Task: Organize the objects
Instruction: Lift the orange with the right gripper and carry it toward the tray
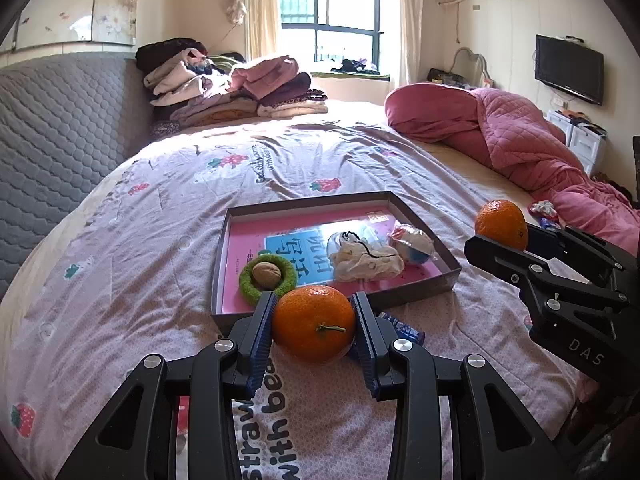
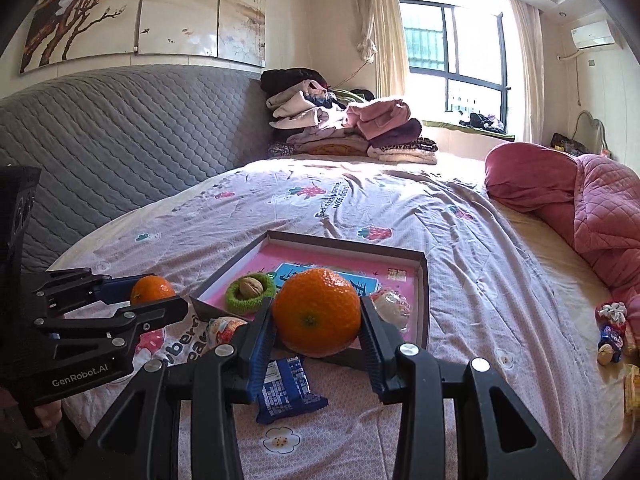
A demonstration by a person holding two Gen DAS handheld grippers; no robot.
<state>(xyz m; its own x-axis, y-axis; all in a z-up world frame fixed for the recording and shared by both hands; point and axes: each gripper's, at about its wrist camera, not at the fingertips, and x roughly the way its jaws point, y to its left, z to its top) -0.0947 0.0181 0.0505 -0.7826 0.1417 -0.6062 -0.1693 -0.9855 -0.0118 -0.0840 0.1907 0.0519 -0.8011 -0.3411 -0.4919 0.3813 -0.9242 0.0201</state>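
Observation:
My left gripper (image 1: 315, 298) is shut on an orange mandarin (image 1: 314, 322), held above the bedsheet just in front of a shallow brown box (image 1: 308, 200). At the right of the left wrist view, my right gripper (image 1: 500, 236) is shut on a second mandarin (image 1: 502, 222). From the right wrist, that gripper (image 2: 317, 306) holds its mandarin (image 2: 316, 312) over the box's near corner (image 2: 426, 300). The left gripper (image 2: 156, 292) shows at the left with its mandarin (image 2: 152, 290). In the box lie a pink book (image 1: 248, 240), a green ring (image 1: 268, 276) around a walnut, a white cloth bundle (image 1: 366, 260) and a wrapped ball (image 1: 414, 242).
A blue snack packet (image 2: 286, 388) lies on the sheet under the grippers, and a round wrapped snack (image 2: 226, 330) lies left of it. Wrapped sweets (image 2: 610, 332) sit at the bed's right edge. A pink quilt (image 1: 520, 136), a clothes pile (image 1: 224, 88) and a grey headboard (image 1: 60, 128) border the bed.

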